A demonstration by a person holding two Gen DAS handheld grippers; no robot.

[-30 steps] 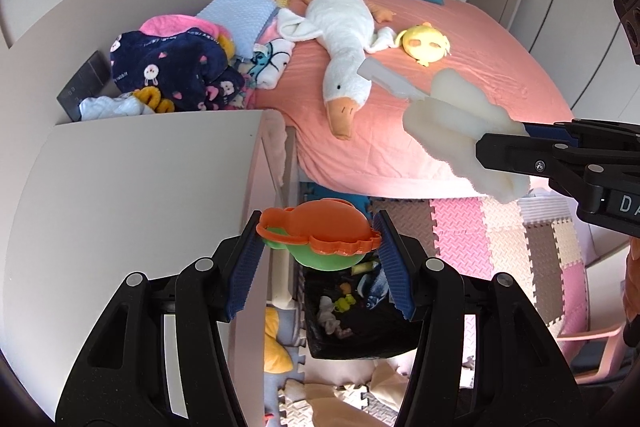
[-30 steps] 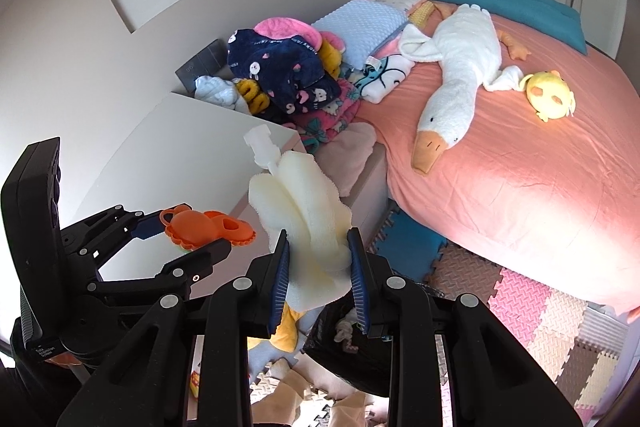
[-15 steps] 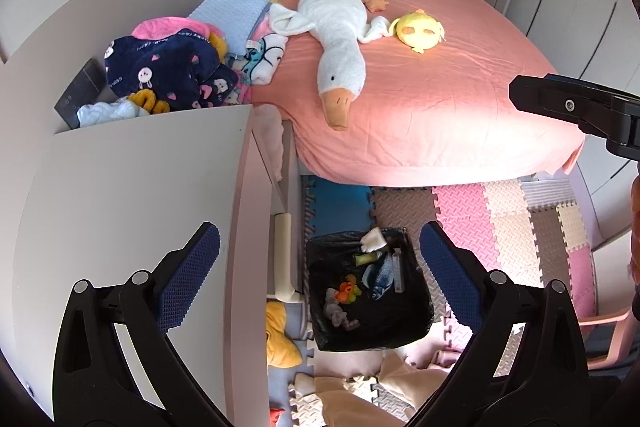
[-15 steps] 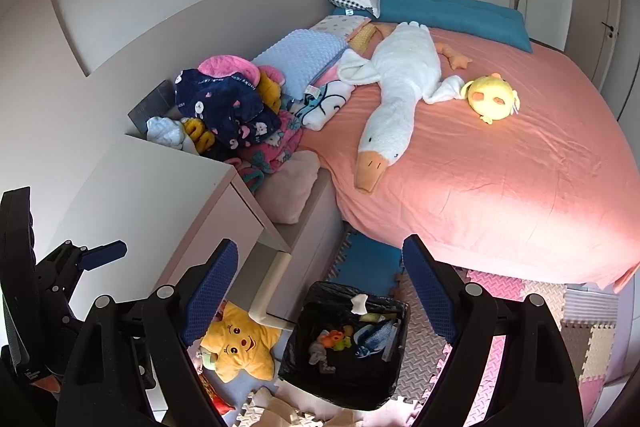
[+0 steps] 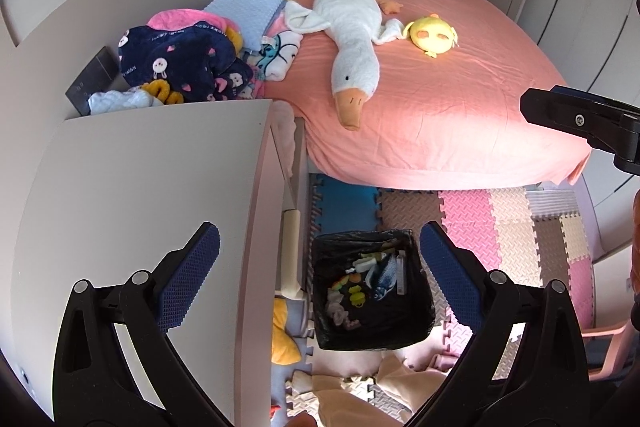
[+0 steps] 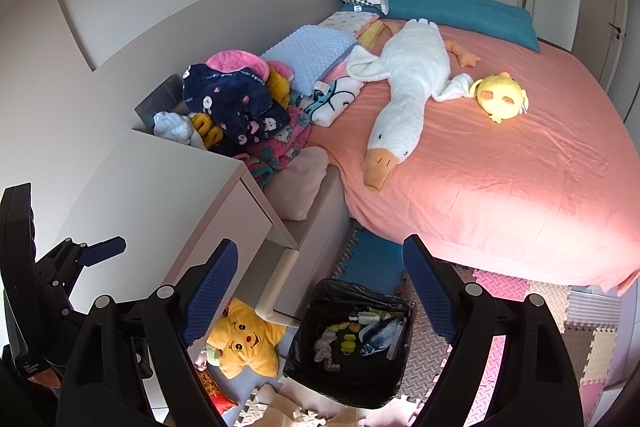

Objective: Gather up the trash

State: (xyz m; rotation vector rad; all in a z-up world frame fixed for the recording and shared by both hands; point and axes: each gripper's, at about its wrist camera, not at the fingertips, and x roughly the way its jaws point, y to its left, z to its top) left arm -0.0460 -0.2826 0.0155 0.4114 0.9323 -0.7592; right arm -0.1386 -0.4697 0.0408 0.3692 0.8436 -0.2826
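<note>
You are holding both the left tongs [image 5: 316, 263] and the right tongs [image 6: 320, 287] spread wide and empty above the bin [image 5: 416, 323], where the trash [image 5: 360, 287] is lying on its black liner. Beyond, the counter [image 5: 152, 187] is showing no litter, so the collecting is looking nearly done, though the floor scraps [image 6: 276, 407] by the bin may be waiting.

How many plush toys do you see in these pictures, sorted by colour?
White: 1, the goose on the bed.
Yellow: 2, the round chick on the bed and the star on the floor beside the black trash bin.
Total: 3.
</note>
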